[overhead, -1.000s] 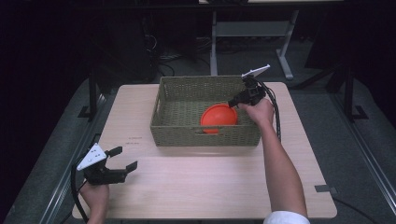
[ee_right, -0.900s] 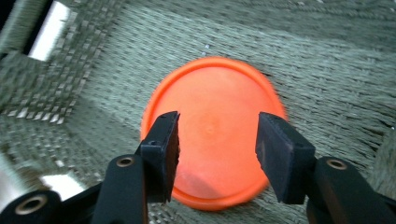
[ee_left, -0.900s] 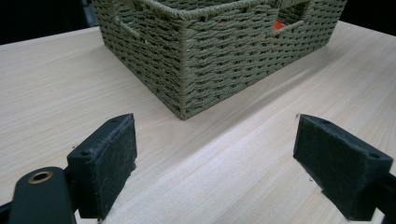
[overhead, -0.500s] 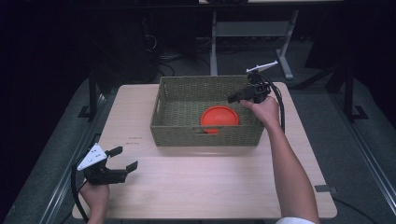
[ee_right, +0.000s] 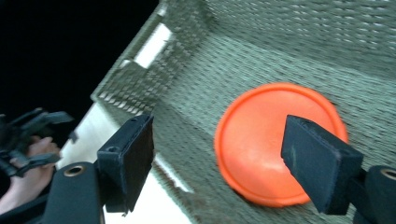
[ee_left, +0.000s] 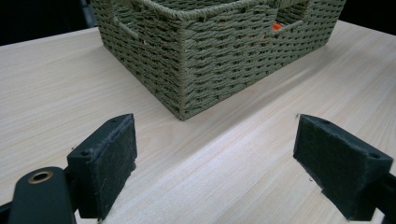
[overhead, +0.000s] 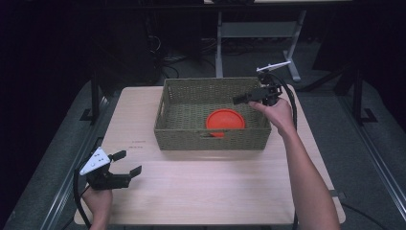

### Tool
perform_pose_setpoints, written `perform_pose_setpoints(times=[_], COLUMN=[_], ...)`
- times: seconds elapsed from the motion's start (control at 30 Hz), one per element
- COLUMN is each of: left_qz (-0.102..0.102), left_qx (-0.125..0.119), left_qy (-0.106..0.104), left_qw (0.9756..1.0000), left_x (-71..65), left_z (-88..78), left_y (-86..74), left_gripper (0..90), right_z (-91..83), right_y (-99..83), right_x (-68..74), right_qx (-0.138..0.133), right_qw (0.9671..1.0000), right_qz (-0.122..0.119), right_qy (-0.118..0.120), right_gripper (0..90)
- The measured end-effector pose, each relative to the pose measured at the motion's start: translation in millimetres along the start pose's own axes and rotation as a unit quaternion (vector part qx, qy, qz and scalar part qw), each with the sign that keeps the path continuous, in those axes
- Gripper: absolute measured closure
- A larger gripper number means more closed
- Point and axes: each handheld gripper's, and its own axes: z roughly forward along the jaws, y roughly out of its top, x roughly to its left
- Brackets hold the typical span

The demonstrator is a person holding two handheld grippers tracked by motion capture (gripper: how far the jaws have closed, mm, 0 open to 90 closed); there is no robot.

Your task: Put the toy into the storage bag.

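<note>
An orange disc [overhead: 225,120] lies flat on the floor of a green woven basket [overhead: 210,139], toward its right front. My right gripper [overhead: 242,98] hovers over the basket's right rear, above the disc. Its jaws have just been opening and stand open, with nothing between them. In the right gripper view the disc [ee_right: 275,140] lies below the spread jaws of the gripper [ee_right: 217,140]. My left gripper [overhead: 128,162] rests open near the table's front left corner. In its own view the left gripper [ee_left: 215,144] faces a corner of the basket [ee_left: 224,51].
The basket stands at the back middle of a light wooden table [overhead: 215,191]. A metal stand [overhead: 258,33] rises behind the table, with dark floor all round. The right gripper view also shows the other hand with the left gripper [ee_right: 28,135] far off.
The right gripper let go of the orange disc, which went from tilted to flat on the basket floor. The gripper then rose and drew back to the right. The left gripper kept still.
</note>
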Motion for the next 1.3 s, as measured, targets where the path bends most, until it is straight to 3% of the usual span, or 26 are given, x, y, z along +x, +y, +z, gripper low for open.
perform_pose_setpoints(times=[0.4, 1.3], left_qz=[0.002, 0.000], left_qx=[0.003, 0.003], left_qy=[0.001, -0.002], left_qw=[1.0000, 1.0000], left_x=[-2.0, -0.8], left_z=[1.4, 0.0], left_y=[0.4, 0.5], left_gripper=[12.7, 12.7], right_z=[-22.2, -65.4], right_y=[-19.3, -66.4], right_x=[1.6, 15.7], right_qx=[-0.007, -0.022], right_qw=[0.9995, 0.9970], right_qz=[-0.011, -0.047], right_qy=[0.030, 0.058], right_gripper=[19.9, 17.4])
